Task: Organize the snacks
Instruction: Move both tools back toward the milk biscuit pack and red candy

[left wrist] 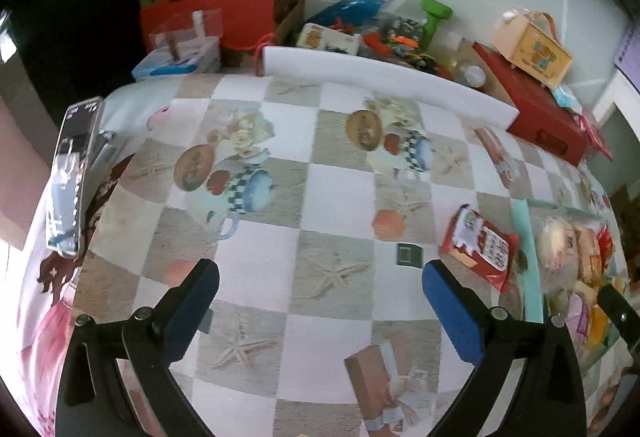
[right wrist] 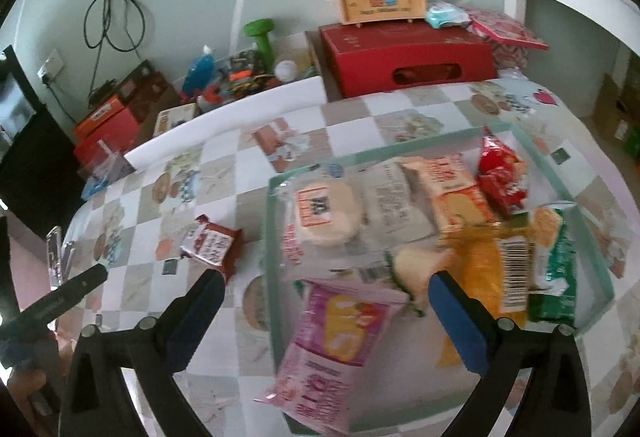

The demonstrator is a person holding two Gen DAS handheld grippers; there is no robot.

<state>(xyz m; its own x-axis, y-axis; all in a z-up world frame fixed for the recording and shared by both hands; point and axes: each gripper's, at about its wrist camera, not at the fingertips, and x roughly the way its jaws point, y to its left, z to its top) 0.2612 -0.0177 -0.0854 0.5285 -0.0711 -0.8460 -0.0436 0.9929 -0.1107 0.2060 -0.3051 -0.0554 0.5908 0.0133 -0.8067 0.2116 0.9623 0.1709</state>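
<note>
While most snacks [right wrist: 460, 193] already lie in the tray [right wrist: 272, 229], one red packet [left wrist: 478, 245] remains on the surface [left wrist: 328, 189] beside it; my left gripper [left wrist: 320, 289] and right gripper [right wrist: 326, 297] gape wide, empty.

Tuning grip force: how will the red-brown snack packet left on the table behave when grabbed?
The red-brown snack packet looks like thin glossy film, so probably slippery and crushable. It lies flat on the tablecloth, likely light; a push should slide it, not roll it.
</note>
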